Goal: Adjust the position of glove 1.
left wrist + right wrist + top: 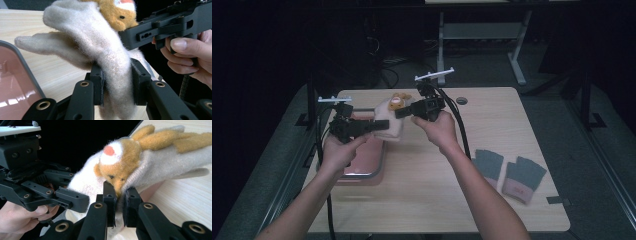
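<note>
A fluffy cream glove (pixel 393 119) with an orange animal face (pixel 117 165) on it hangs in the air over the table's back left. Both grippers hold it between them. My left gripper (pixel 384 125) is shut on the cream cuff part, and in the left gripper view its pads (pixel 98 75) squeeze the fabric (pixel 85 32) from both sides. My right gripper (pixel 400 113) comes in from the right and is shut on the glove's edge just under the animal face, as the right gripper view (pixel 119 195) shows. The two grippers point toward each other, almost touching.
A pink metal-rimmed tray (pixel 362 170) lies on the wooden table (pixel 427 200) under the left hand. A pair of grey fingerless gloves (pixel 488 164) (pixel 524 177) lies at the table's right front. Desk legs and cables stand behind the table.
</note>
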Action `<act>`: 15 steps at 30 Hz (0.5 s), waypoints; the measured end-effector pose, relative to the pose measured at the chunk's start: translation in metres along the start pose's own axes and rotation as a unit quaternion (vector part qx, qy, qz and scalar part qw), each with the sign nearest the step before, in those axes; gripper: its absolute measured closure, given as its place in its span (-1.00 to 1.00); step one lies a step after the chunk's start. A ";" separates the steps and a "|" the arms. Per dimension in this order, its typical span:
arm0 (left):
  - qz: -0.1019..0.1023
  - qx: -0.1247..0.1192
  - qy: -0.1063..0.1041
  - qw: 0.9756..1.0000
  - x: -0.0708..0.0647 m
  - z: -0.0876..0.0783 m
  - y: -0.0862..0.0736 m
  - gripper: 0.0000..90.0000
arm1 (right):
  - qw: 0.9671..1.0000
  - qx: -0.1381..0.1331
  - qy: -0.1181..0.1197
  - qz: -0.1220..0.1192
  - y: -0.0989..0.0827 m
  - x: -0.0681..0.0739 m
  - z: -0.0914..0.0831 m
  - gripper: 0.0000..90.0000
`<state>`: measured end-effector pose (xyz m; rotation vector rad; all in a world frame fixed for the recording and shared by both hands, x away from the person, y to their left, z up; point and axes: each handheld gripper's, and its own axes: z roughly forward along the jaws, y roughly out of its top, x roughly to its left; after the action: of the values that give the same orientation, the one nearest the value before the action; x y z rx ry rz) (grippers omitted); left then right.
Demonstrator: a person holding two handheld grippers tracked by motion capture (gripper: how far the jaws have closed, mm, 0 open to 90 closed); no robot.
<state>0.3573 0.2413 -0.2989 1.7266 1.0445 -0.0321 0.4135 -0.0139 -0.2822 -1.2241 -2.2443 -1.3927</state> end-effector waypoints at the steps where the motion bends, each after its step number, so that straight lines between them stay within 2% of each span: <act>1: 0.003 0.001 0.001 1.000 0.001 -0.002 0.000 0.52 | 1.000 0.001 0.001 0.000 0.001 0.001 0.002 0.84; 15: -0.001 -0.001 0.013 1.000 0.014 -0.020 0.000 0.52 | 1.000 0.006 0.019 -0.003 0.011 0.008 0.024 0.84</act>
<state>0.3568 0.2658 -0.2970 1.7294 1.0650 -0.0094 0.4218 0.0125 -0.2831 -1.1773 -2.2305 -1.3900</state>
